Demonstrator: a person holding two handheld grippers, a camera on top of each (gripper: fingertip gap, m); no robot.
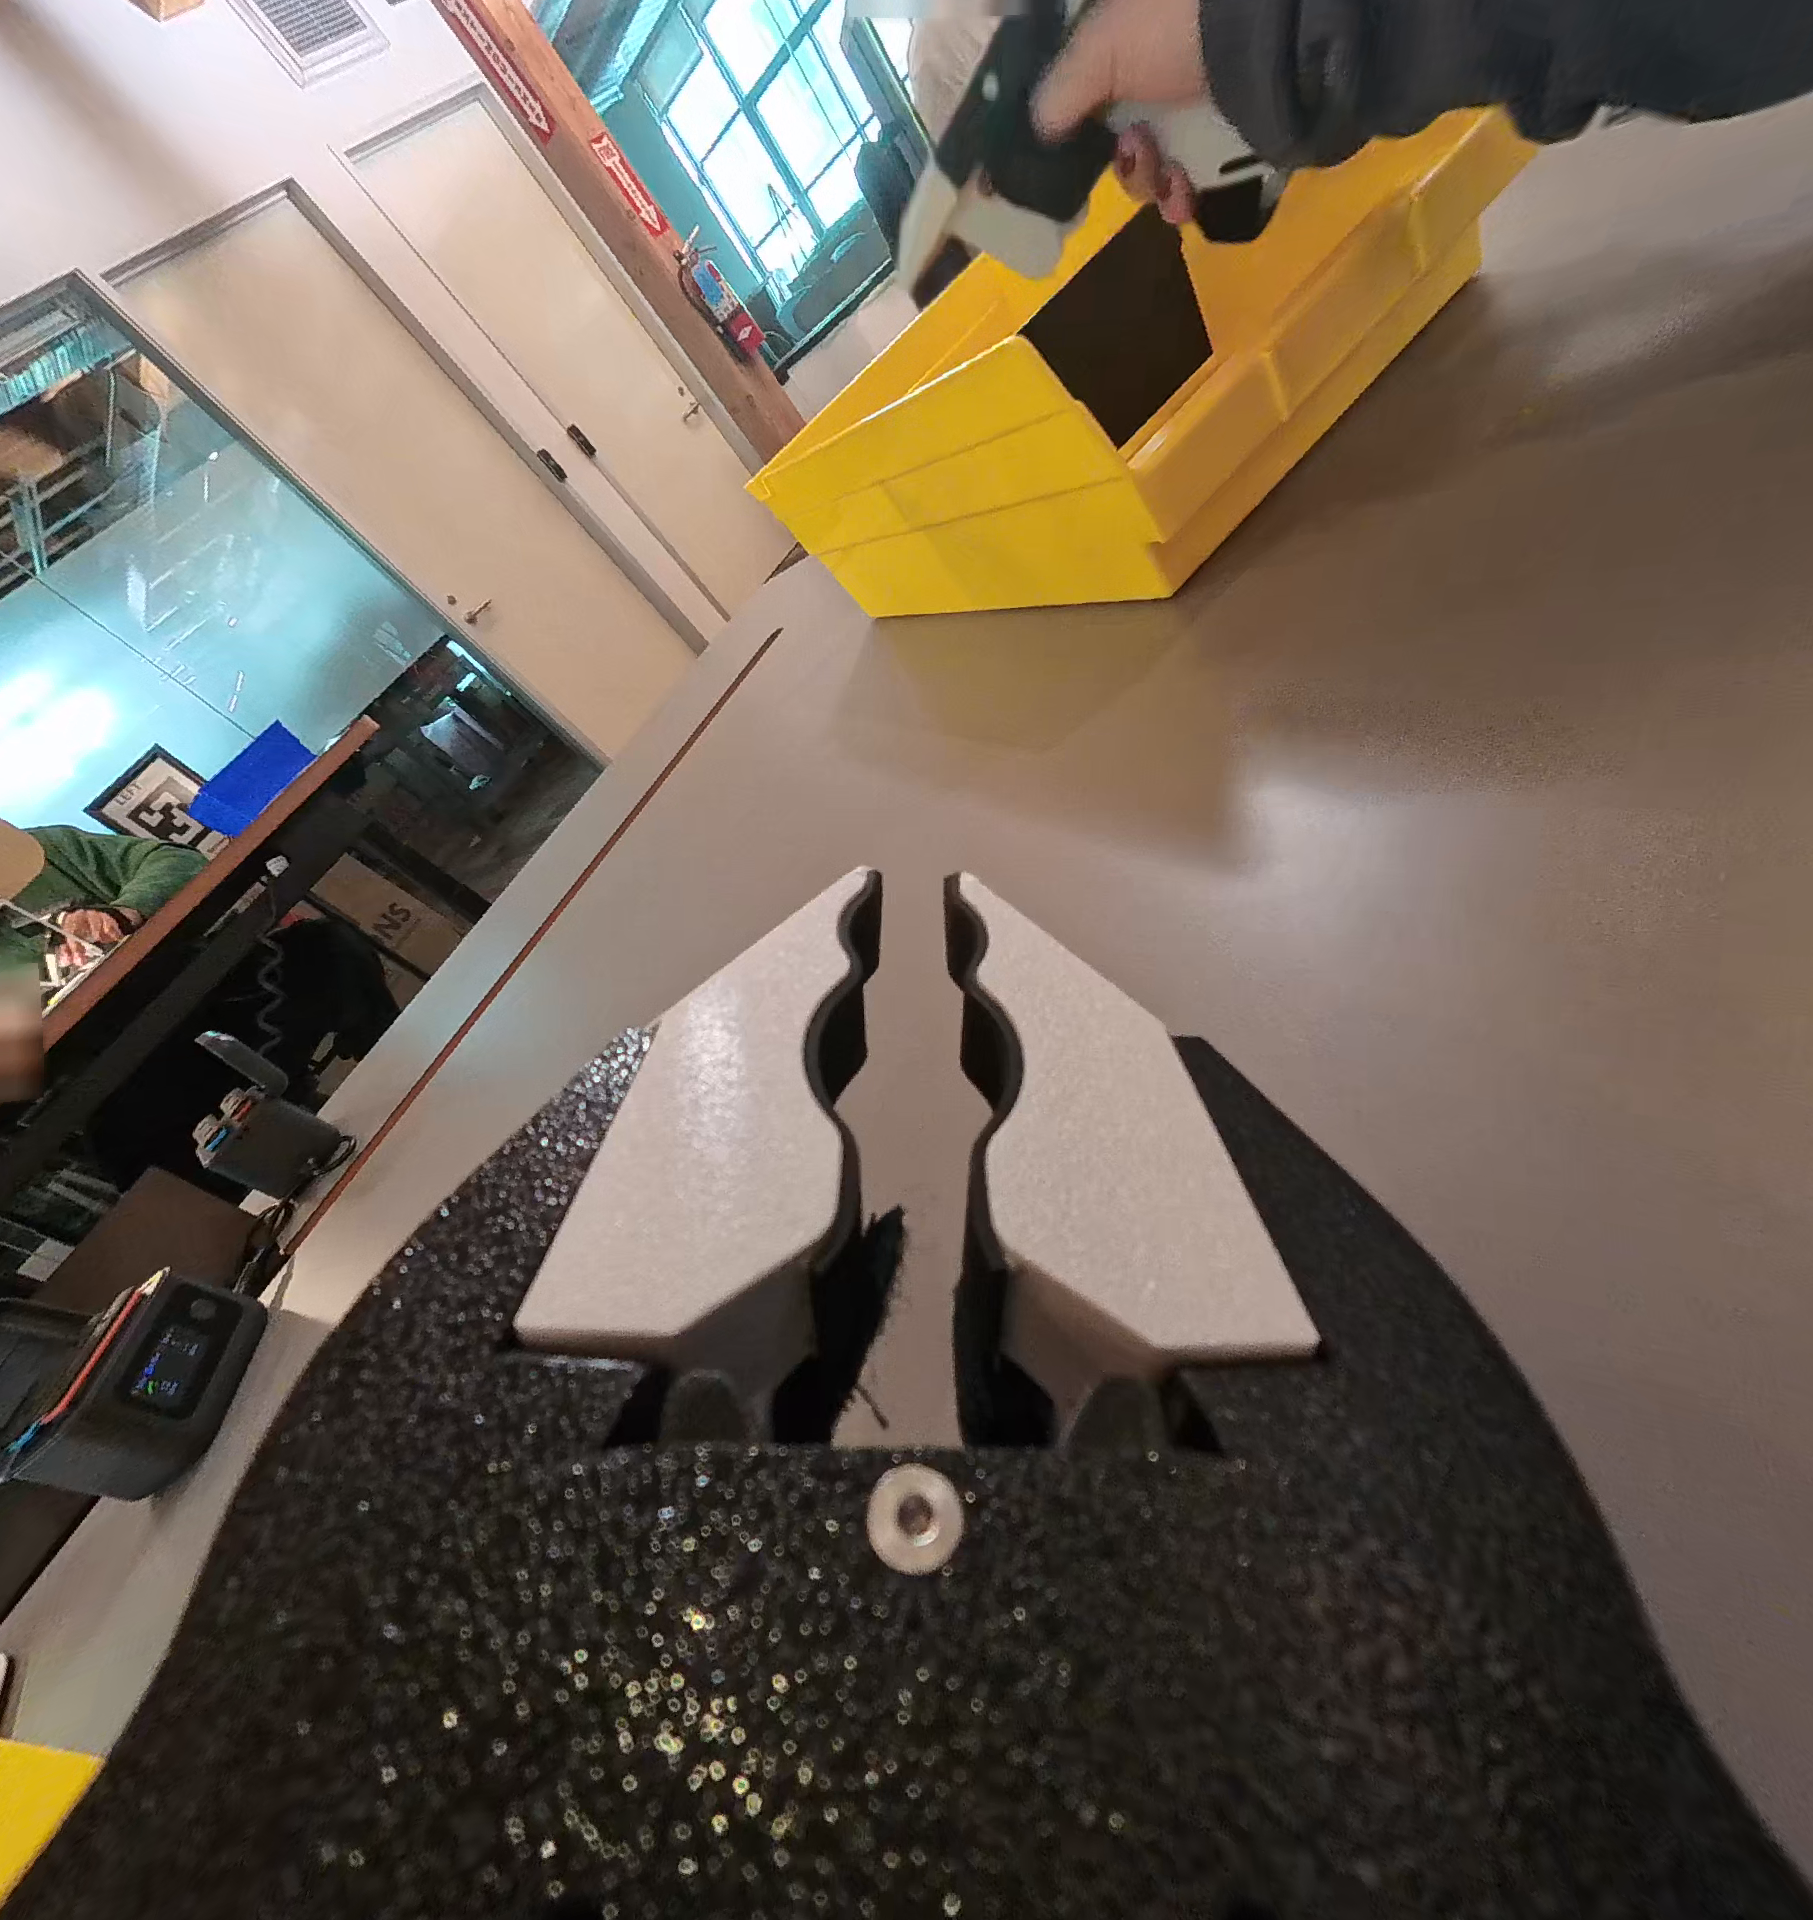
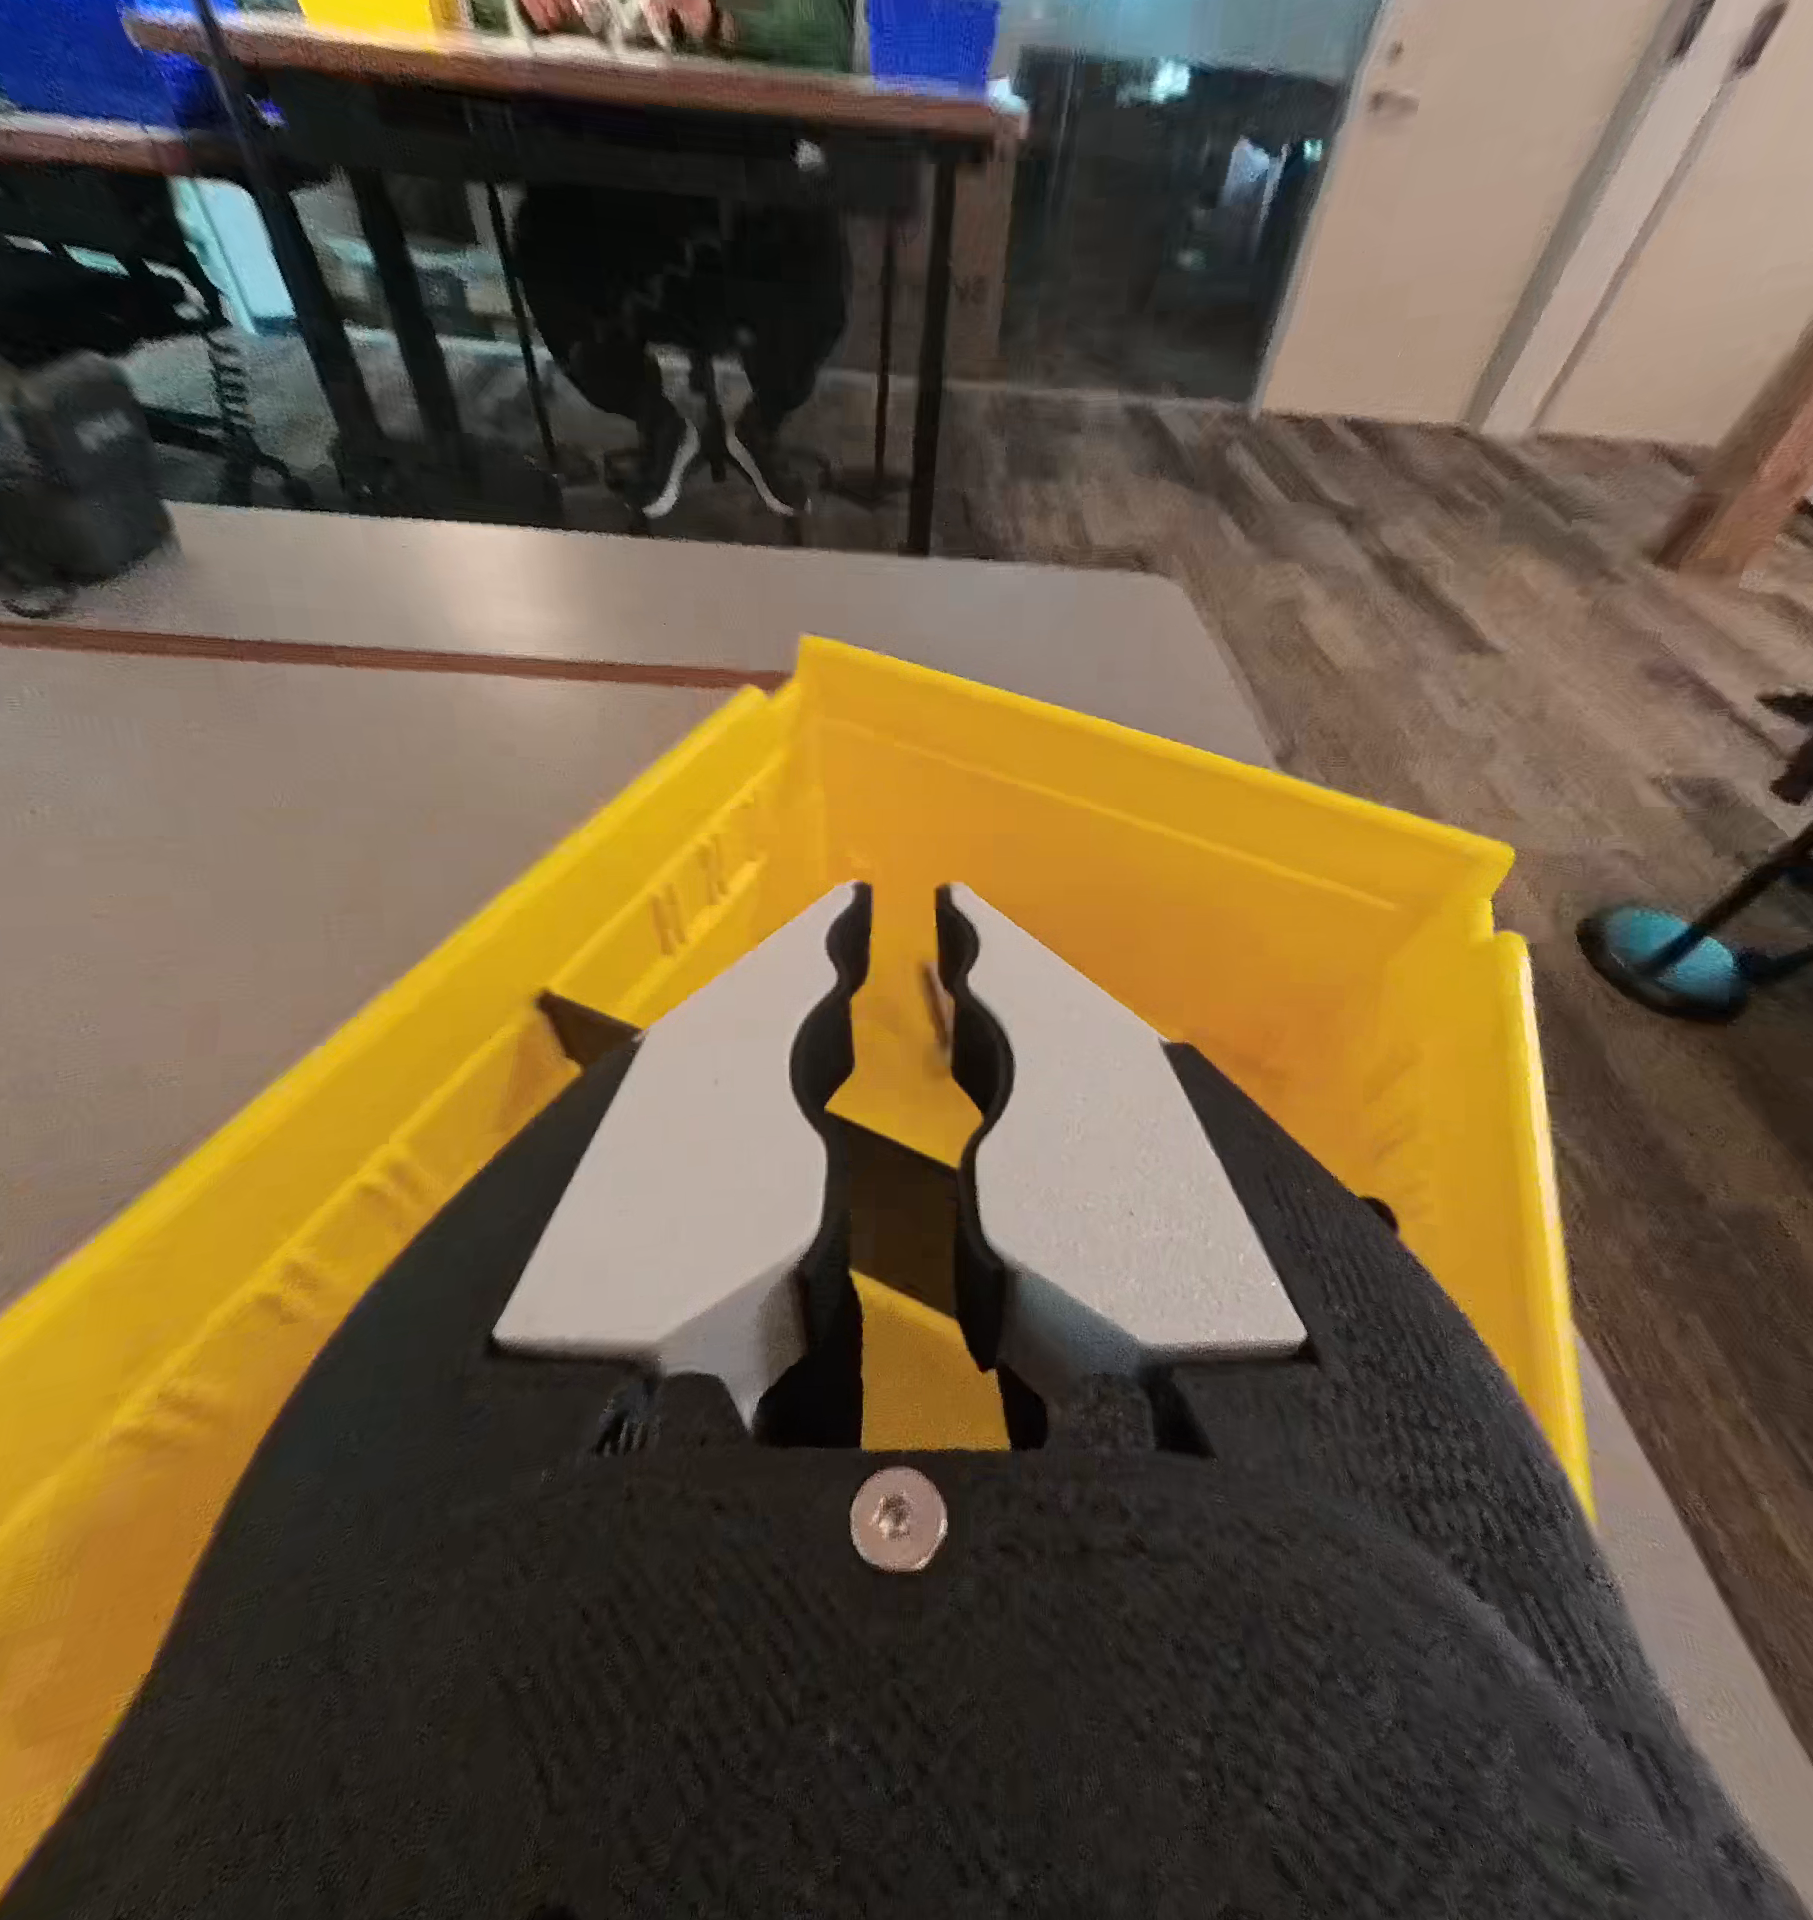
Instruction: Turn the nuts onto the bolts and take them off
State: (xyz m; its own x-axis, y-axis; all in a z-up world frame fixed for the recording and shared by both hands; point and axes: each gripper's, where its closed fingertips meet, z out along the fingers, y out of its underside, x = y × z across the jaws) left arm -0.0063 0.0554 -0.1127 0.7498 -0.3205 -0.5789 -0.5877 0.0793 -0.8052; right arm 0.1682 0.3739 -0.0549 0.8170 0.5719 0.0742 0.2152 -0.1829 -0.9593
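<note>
On a grey table (image 1: 1401, 831) in an open workshop, the right gripper (image 2: 902, 904), slightly parted and empty, is hovering over a yellow bin (image 2: 1141, 831) where a slim bolt (image 2: 936, 1013), likely hard, light and slippery, best pinched mid-shank, is lying, while the left gripper (image 1: 912, 894) is waiting narrowly open, holding nothing.

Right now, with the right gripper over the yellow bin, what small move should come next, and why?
Probably lower the right gripper a little into the yellow bin toward the slim bolt-like piece lying on its floor. Its jaws stand slightly apart with nothing between them, and that piece lies just beyond the fingertips, near the gap's line. The left gripper is also empty, over bare table.
</note>
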